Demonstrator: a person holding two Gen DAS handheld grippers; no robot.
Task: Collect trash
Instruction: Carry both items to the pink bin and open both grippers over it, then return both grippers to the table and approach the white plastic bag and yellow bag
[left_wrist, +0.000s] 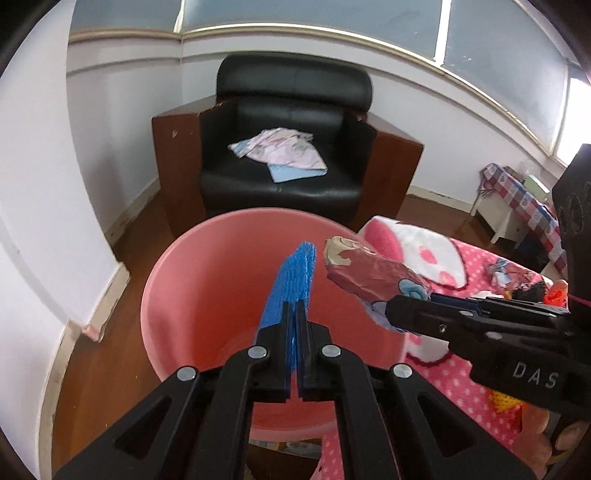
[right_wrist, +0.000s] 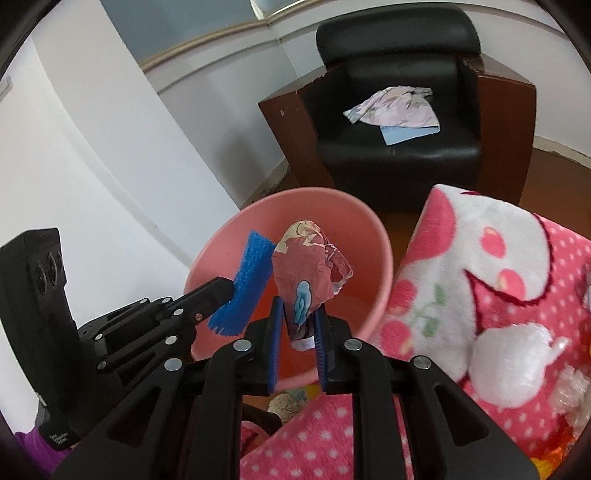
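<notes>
Left gripper jaws clamped on a blue foam scrap, flat piece pinched edge-on between the pads, sticking up and forward over the open pink bucket at frame center in the left wrist view. Right gripper jaws clamped on a crumpled red printed wrapper, wad standing up out of the jaws; in the right wrist view it sits over the bucket mouth just right of the foam. Same wrapper enters the left view from the right side, tip near the foam, just beside it, contact unclear. Both items are above the bucket interior, neither is inside it. Bucket interior looks bare where visible. Bucket stands on a brown wood floor, touching or just beside a pink polka-dot blanket with a white cartoon print, lower right in both views. On the blanket, right edge of the right wrist view: a white plastic bag wad. More colored scraps lie on the blanket at right of the left view, too small to identify. Background top center: black leather armchair with wood sides, a pale patterned cloth on the seat.
</notes>
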